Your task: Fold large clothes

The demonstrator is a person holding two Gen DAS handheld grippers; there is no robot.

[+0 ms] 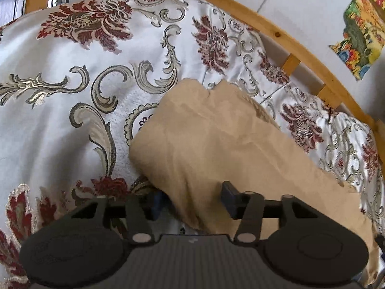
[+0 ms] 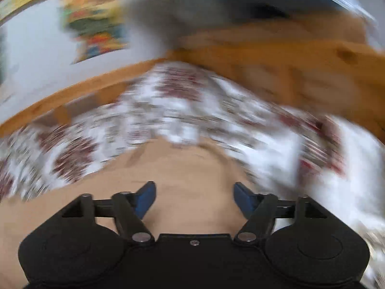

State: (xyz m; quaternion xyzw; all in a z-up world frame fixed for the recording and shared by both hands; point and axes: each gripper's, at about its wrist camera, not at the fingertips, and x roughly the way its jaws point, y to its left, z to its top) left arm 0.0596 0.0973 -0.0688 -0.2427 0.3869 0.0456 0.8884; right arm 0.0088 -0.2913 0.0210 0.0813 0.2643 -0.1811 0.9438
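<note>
Currently: tan garment (image 1: 216, 144) on bed (image 1: 60, 120); left claw (image 1: 192, 202) spread around its fold, right claw (image 2: 195, 198) wide, empty above cloth. Advice: pinch both layers, align edges.

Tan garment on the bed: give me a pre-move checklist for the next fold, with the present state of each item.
1. Left claw wide open, garment draped between its fingers, nothing pinched: ok for a fresh grasp.
2. Right claw open over tan cloth, empty: ok.
3. Garment folded into a compact bundle, near-left edge rounded and neat: ok.
4. Far edge of the garment even: not ok, it looks ragged with a notch.
5. Bedspread under the garment flat: ok on the left side; on the right, cannot tell.
6. Right wrist view sharp enough to aim a grasp: not ok, heavily blurred.
</note>
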